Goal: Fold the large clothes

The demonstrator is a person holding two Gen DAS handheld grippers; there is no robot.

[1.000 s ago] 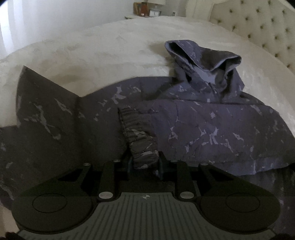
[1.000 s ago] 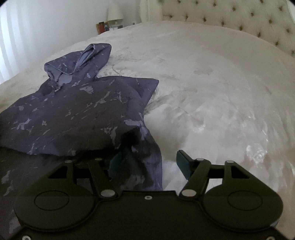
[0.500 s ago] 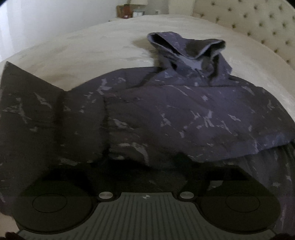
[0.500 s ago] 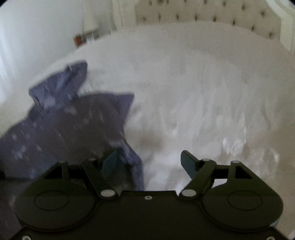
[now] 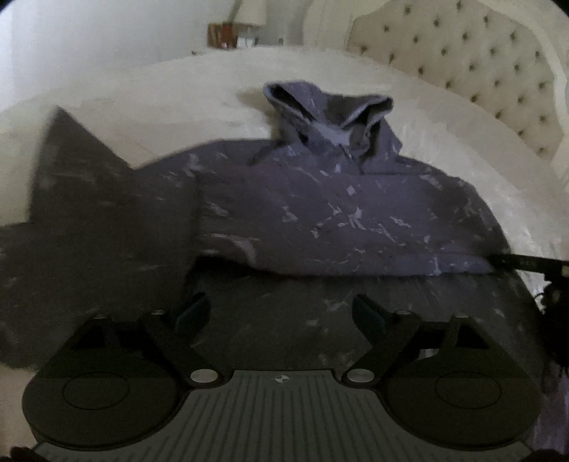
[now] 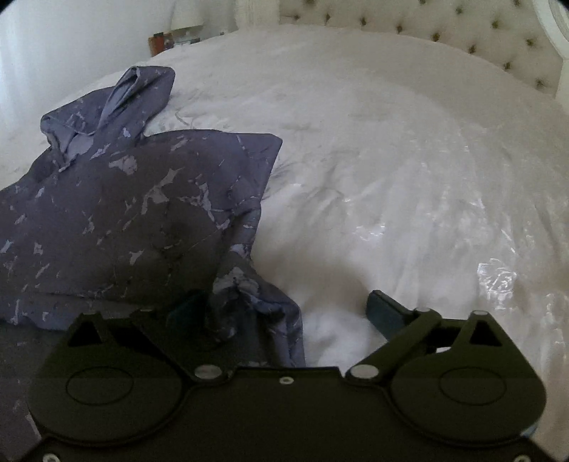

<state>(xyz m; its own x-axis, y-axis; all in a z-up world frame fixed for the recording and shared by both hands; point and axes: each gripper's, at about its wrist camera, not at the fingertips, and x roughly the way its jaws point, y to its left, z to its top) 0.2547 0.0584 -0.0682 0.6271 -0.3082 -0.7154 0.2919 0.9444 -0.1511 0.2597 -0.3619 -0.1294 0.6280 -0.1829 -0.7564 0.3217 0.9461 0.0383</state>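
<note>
Left gripper (image 5: 281, 312) and right gripper (image 6: 288, 309), jaws spread wide

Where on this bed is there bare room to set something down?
Bare bedspread runs from the hoodie across to the tufted headboard. Crowded: the near left, where the hoodie lies spread under both open grippers.

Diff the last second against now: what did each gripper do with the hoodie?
The left gripper let go: a second ago it was shut on the sleeve cuff; now it is open over the hoodie, with that sleeve folded across the body. The right gripper was open throughout, at the hoodie's right edge. The hood and the bed stayed as they were.
</note>
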